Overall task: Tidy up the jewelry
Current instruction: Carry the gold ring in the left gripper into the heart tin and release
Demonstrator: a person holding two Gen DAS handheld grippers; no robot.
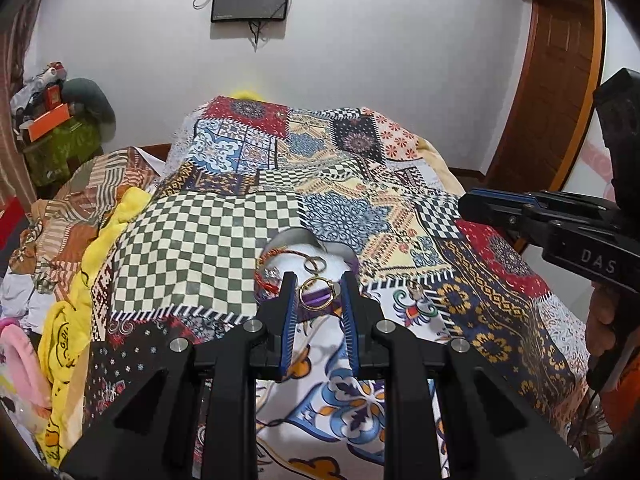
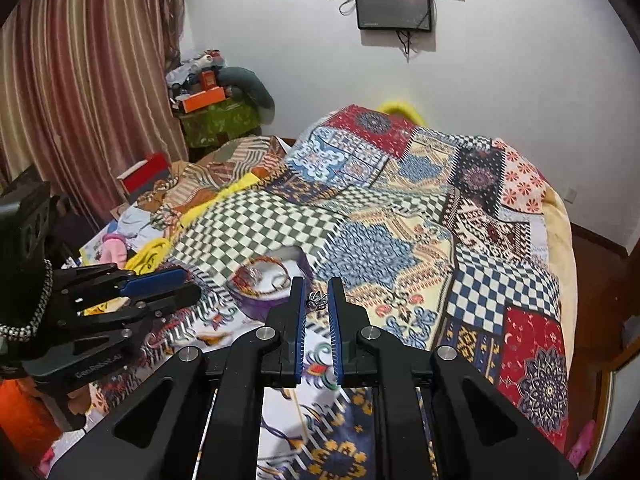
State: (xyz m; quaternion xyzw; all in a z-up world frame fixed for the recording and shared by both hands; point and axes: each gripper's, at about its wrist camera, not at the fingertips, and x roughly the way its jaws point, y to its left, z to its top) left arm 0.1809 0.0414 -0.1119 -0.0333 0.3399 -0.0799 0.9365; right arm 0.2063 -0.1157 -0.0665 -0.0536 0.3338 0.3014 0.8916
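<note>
Sorting looks partway done: the purple tray point(image 1: 320, 304) on the bed point(image 1: 208, 232) already holds a red-orange braided bracelet point(image 1: 266, 276), a gold hoop point(image 1: 318, 294) and a pair of linked rings point(image 1: 315, 265), while the right claw point(image 2: 318, 300), jaws nearly together, pinches a small silver ring point(image 2: 317, 301) just right of the tray, not yet dropped in. Left claw point(image 1: 318, 294) hangs over the tray's near edge with jaws narrowly apart around the gold hoop; I can't tell whether the pads actually press it. Nothing blocks the path from ring to tray, though the clothes pile point(image 2: 132, 236) and red box point(image 2: 146, 174) well left of the tray crowd that side, and the rumpled quilt could easily hide any dropped piece.
</note>
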